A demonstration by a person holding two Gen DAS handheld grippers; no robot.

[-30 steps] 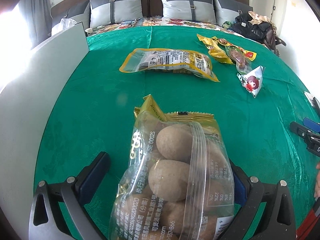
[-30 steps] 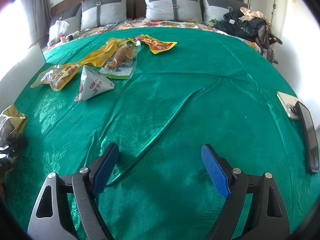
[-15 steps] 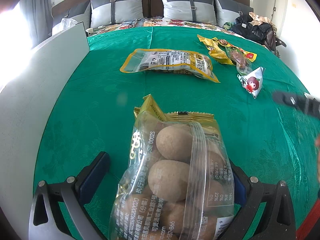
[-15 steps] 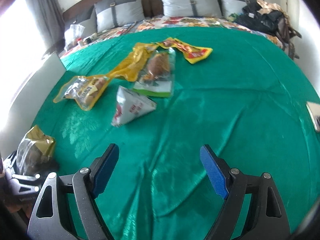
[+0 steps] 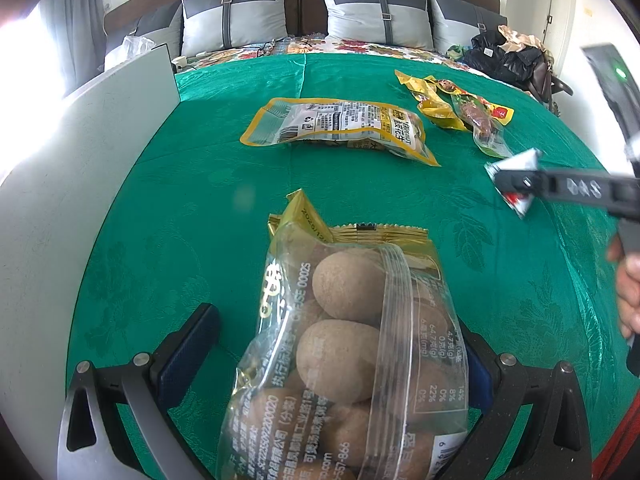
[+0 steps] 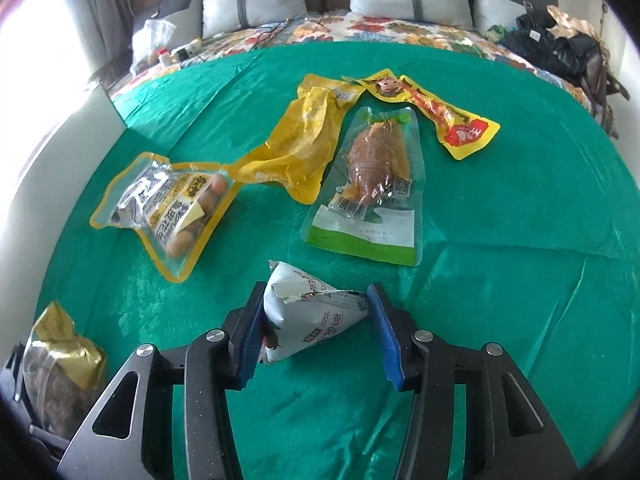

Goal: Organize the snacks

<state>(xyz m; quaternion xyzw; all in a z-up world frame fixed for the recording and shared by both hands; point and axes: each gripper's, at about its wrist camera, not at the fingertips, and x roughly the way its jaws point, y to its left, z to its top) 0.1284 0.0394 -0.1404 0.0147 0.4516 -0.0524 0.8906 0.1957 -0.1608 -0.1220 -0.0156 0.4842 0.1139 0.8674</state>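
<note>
A clear bag of round brown snacks with a gold top [image 5: 352, 340] stands between the fingers of my left gripper [image 5: 332, 320]. The left pad [image 5: 188, 344] is apart from the bag, and the bag hides most of the right finger. My right gripper [image 6: 316, 320] is closing on a white triangular pouch [image 6: 312, 312] that lies on the green bedspread. Its left pad touches the pouch's side and its right pad meets the pouch's corner. In the left wrist view the right gripper [image 5: 520, 184] reaches in from the right over that pouch [image 5: 516, 164].
Beyond the pouch lie a peanut bag [image 6: 168, 204], a crumpled yellow pouch [image 6: 300, 148], a clear pouch with a green base [image 6: 372, 176] and a yellow-red strip pack [image 6: 460, 124]. A white board [image 5: 80, 160] runs along the left. A person's hand [image 5: 628, 296] shows at the right edge.
My right gripper has travelled left across the bed to the triangular pouch, and its jaws have narrowed around it. The left gripper and its bag have kept still.
</note>
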